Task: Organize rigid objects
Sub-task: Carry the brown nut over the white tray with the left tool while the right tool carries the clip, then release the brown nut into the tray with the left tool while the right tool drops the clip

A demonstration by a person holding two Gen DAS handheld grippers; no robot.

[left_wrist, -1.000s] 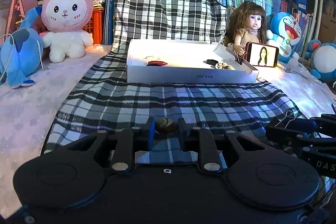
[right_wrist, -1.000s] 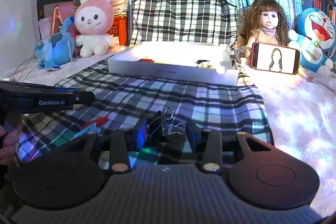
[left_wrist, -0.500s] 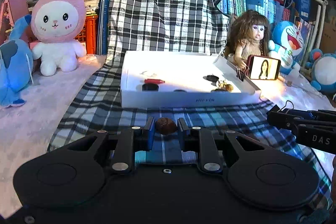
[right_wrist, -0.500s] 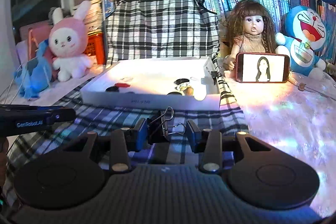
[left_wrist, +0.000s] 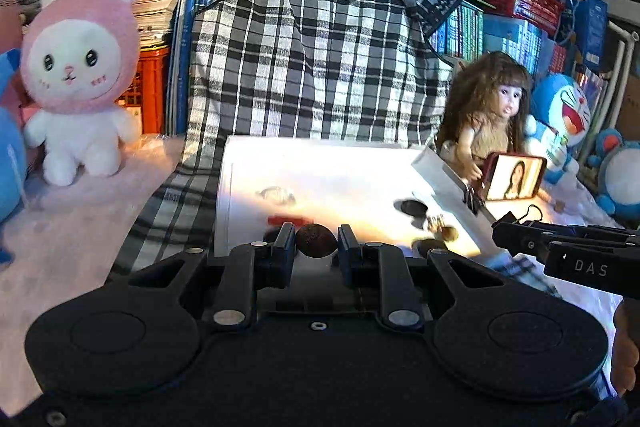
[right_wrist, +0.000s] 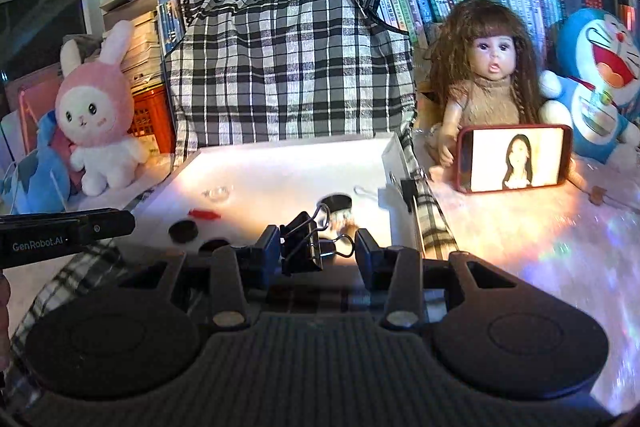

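A white shallow box (left_wrist: 340,167) (right_wrist: 288,163) lies on the plaid cloth and holds a red piece (right_wrist: 205,214), black discs (right_wrist: 183,230) and other small items. My left gripper (left_wrist: 316,247) is shut on a small round brown nut (left_wrist: 316,245), over the box's near edge. My right gripper (right_wrist: 317,251) is shut on a black binder clip (right_wrist: 302,251), whose wire handles stick out, also over the near edge. Each gripper shows in the other's view: the right gripper (left_wrist: 516,233) at right, the left gripper (right_wrist: 100,225) at left.
A lit phone (right_wrist: 516,159) leans on a doll (right_wrist: 490,75) right of the box. A pink rabbit plush (left_wrist: 76,75) and a blue plush stand at left, a blue cat plush (right_wrist: 600,75) at right. Plaid cloth (left_wrist: 304,59) drapes over books behind.
Both grippers moved forward and a little up, from over the plaid cloth to the box's near edge. The nut and the binder clip stayed in their grips.
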